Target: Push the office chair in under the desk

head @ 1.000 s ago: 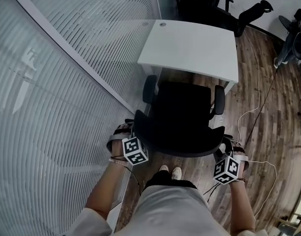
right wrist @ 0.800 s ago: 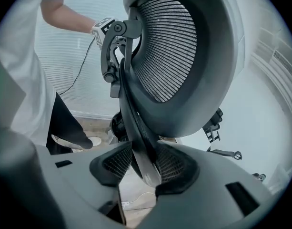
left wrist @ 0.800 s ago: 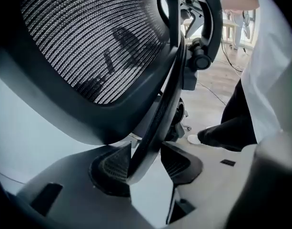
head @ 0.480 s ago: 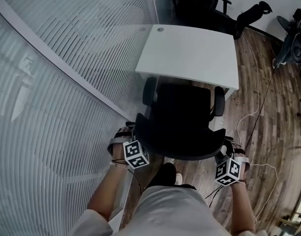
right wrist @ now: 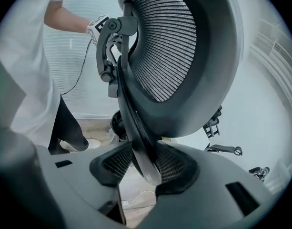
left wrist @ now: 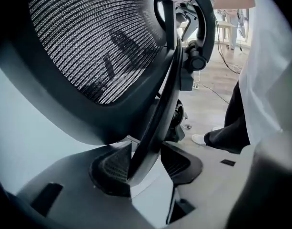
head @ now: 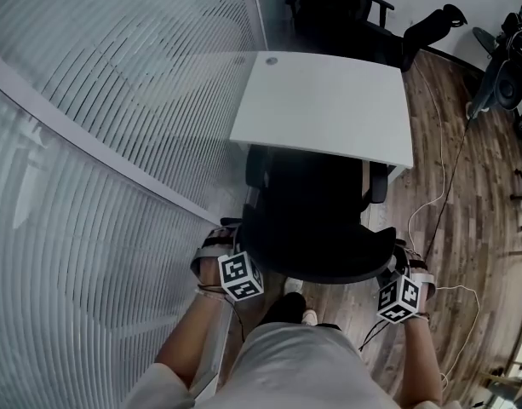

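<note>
Black office chair (head: 316, 220) stands straight ahead of me. Its seat front is already under the white counter (head: 329, 100), backrest toward me, so the push runs fwd, away from my body. Both hands are equally near, one per side. Left tool (left wrist: 145, 163) is clamped on the backrest rim (left wrist: 160, 109), L side. Right tool (right wrist: 145, 168) is clamped on the same rim, R side, jaws fairly wide.

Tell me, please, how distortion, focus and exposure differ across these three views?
Head view: fisheye bows the blinds' slats; the black chair shows no detail beside the bright desk. Left gripper view: mesh backrest sharp, jaws soft, corners dark. Right gripper view: the same, with a round dark border.
</note>
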Demonstrator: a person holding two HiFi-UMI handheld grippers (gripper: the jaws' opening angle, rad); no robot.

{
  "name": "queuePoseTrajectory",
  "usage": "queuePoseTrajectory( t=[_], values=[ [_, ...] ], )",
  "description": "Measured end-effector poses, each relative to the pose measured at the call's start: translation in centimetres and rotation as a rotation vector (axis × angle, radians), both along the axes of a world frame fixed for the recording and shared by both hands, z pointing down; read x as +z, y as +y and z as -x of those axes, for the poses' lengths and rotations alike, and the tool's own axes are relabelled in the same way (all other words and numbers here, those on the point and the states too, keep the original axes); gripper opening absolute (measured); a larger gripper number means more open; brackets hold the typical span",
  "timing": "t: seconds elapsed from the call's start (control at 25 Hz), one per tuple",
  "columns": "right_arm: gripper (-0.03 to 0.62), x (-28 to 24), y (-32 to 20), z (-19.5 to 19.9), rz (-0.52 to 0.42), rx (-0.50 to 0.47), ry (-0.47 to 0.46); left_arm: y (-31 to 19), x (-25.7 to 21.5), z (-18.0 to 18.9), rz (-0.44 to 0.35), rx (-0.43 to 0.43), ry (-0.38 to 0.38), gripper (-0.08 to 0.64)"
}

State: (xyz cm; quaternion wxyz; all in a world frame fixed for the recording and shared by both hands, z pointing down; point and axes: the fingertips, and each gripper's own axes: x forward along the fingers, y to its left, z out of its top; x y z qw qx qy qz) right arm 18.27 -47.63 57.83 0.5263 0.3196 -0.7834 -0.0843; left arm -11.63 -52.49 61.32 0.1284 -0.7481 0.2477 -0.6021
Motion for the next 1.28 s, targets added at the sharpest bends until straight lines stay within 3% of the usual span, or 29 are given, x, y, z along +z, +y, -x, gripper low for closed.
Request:
queuePoseTrajectory(
  t=[1.28],
  values=[
    [0.172, -0.3, -12.3, -0.3, 0.0, 0.066, 0.007, -13.2, -0.4, -0.5, -0.013, 0.056, 0.015, 0.204]
  ],
)
